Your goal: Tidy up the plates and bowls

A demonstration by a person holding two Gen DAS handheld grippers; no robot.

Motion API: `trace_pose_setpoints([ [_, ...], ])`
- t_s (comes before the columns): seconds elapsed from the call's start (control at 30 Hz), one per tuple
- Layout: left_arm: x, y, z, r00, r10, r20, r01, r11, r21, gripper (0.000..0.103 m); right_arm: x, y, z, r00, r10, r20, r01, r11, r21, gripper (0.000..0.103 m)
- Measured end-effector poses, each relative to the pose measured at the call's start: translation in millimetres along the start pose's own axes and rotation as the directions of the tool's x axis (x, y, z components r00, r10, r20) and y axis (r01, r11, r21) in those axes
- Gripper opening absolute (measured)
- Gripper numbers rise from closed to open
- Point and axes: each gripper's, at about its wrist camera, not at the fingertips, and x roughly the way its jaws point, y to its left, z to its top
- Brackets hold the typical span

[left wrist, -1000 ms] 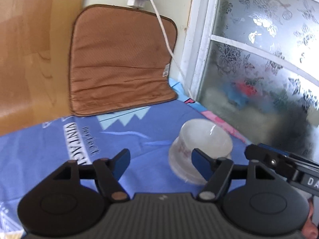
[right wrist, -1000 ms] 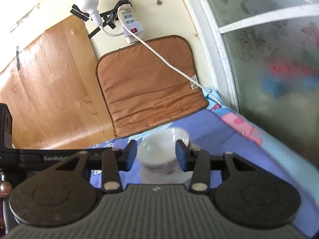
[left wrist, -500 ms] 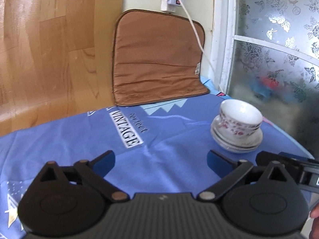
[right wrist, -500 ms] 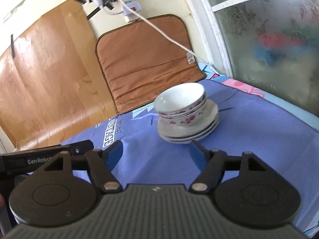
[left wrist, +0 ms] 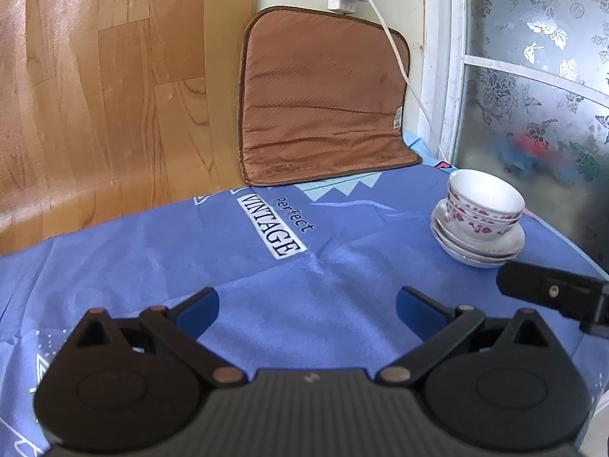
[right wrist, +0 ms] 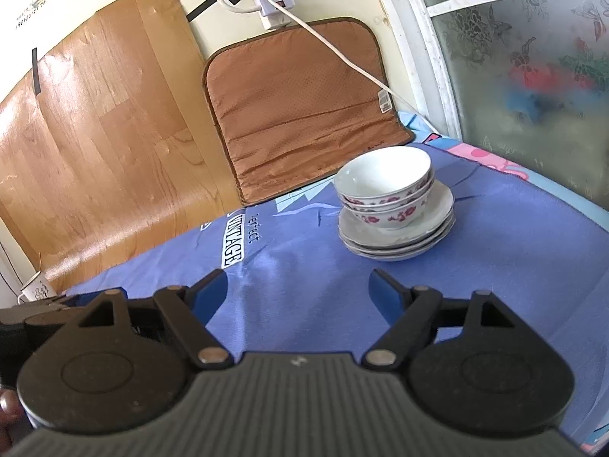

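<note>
White bowls with pink flowers (right wrist: 386, 186) sit nested on a stack of white plates (right wrist: 437, 224) on the blue cloth, near the window. The same bowls (left wrist: 483, 205) and plates (left wrist: 491, 251) show at the right in the left wrist view. My left gripper (left wrist: 307, 310) is open and empty, low over the cloth, well back and left of the stack. My right gripper (right wrist: 298, 289) is open and empty, a short way in front of the stack. Part of the right gripper's body (left wrist: 555, 293) shows in the left wrist view.
A brown cushion (right wrist: 300, 114) leans on the back wall under a power strip (right wrist: 274, 3) with a white cable. A frosted window (left wrist: 533, 87) lines the right side. A wood panel (left wrist: 106, 95) stands at the left. A white cup (right wrist: 32, 289) sits far left.
Both grippers have opened wide and pulled back from the stack. The right gripper let go of the top bowl, which now rests in the stack.
</note>
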Motion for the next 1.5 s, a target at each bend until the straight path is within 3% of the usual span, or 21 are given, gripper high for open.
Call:
trace_pose_setpoints([
  [0.57, -7, -13, -4, 1.0, 0.006, 0.017, -0.006, 0.998, 0.056, 0.103, -6, 3, -4, 0.998, -0.036, 0.057, 0.035, 0.999, 0.023, 0.084],
  [0.7, -9, -14, -4, 1.0, -0.017, 0.018, 0.016, 0.998, 0.056, 0.103, -9, 8, -9, 0.993, -0.068, 0.098, 0.068, 0.998, 0.007, 0.096],
  [0.87, -10, -13, -5, 0.999, -0.044, 0.001, 0.044, 0.998, 0.046, 0.103, -13, 14, -14, 0.985, -0.09, 0.149, 0.093, 0.996, -0.017, 0.102],
  [1.2, -7, -13, -6, 0.998, -0.061, -0.027, 0.062, 0.998, 0.032, 0.103, -12, 5, -12, 0.982, -0.126, 0.138, 0.121, 0.992, 0.044, 0.102],
  [1.5, -7, -17, -8, 0.998, -0.053, -0.036, 0.055, 0.998, 0.043, 0.103, -11, 7, -14, 0.985, -0.119, 0.123, 0.116, 0.993, 0.032, 0.102],
])
